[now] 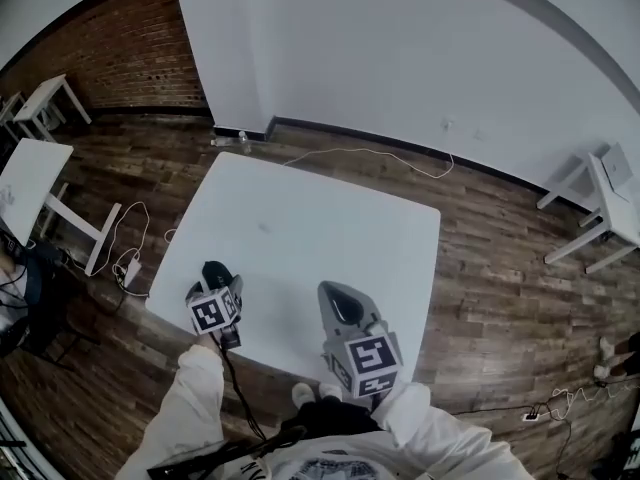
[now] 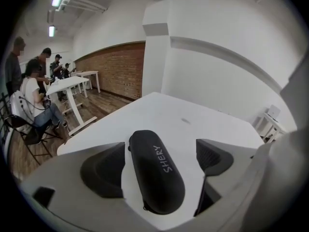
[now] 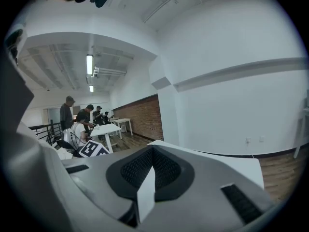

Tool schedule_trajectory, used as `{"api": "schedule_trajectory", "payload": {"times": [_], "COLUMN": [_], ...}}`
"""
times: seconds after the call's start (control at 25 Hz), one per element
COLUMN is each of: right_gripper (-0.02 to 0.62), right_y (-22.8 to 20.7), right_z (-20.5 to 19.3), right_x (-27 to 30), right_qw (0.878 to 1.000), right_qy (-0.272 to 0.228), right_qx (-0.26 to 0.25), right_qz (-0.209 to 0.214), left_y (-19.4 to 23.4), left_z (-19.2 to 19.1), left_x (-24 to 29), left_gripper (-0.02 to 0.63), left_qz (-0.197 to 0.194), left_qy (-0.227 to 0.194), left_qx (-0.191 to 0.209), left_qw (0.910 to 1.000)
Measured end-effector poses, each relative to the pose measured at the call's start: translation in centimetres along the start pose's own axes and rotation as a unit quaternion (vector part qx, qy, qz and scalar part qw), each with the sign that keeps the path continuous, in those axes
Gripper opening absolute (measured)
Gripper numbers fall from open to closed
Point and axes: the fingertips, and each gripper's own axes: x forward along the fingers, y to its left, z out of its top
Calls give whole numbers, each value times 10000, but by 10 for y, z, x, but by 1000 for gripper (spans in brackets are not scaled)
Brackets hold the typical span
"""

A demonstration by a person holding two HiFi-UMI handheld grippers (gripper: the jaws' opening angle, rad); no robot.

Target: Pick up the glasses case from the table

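Between the two jaws of the left gripper [image 2: 158, 159] lies the black glasses case [image 2: 155, 175]. It is long and round-ended, with white letters on top. It lies flat on the white table [image 1: 330, 228], pointing the same way as the gripper. The jaws stand wide apart and do not press on the case. One pad is just beside it. The other pad has a strip of bare table between it and the case. So nothing is held yet.

From the head view, the case sits near the table edge closest to the person, toward the left corner.

The right gripper [image 3: 150, 170] hangs over the near side of the table, well apart from the case. Its jaws are pressed together with nothing in them.

I think the squeeze comes next, and it could go wrong. The case is not in the middle of the gap, so one pad may touch first and push it sideways. The shell looks smooth and rounded, so it may slip out or spin. A hard push could slide it toward the near edge.
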Motion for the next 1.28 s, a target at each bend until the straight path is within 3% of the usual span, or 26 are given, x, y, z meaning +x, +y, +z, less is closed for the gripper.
{"api": "schedule_trajectory", "payload": {"times": [0.16, 0.44, 0.6, 0.8, 0.96, 1.28], "right_gripper": [8, 8, 8, 8, 8, 8], "right_y": [-22, -36, -37, -20, 6, 46], "right_z": [4, 8, 11, 12, 25, 57], "right_x": [-1, -2, -4, 1, 16, 21], "right_qw": [9997, 9991, 9992, 9998, 9994, 9961], "right_qy": [66, 98, 89, -6, -235, -560], "right_qx": [-17, 21, -4, 114, 177, 173], "right_qz": [-223, -402, -382, -162, 176, 665], "left_y": [9, 7, -1, -31, -61, -70], "left_z": [-9, -40, -33, 26, 86, 125], "left_x": [30, 51, 43, -41, -131, -237], "left_gripper": [472, 476, 385, 353, 353, 351], "left_qz": [335, 412, 139, -656, -1230, -1098], "left_qy": [371, 785, 810, -128, -983, -1898], "left_qx": [-31, -428, -268, -233, -40, 250], "left_qw": [9987, 9951, 9963, 9975, 9875, 9753]}}
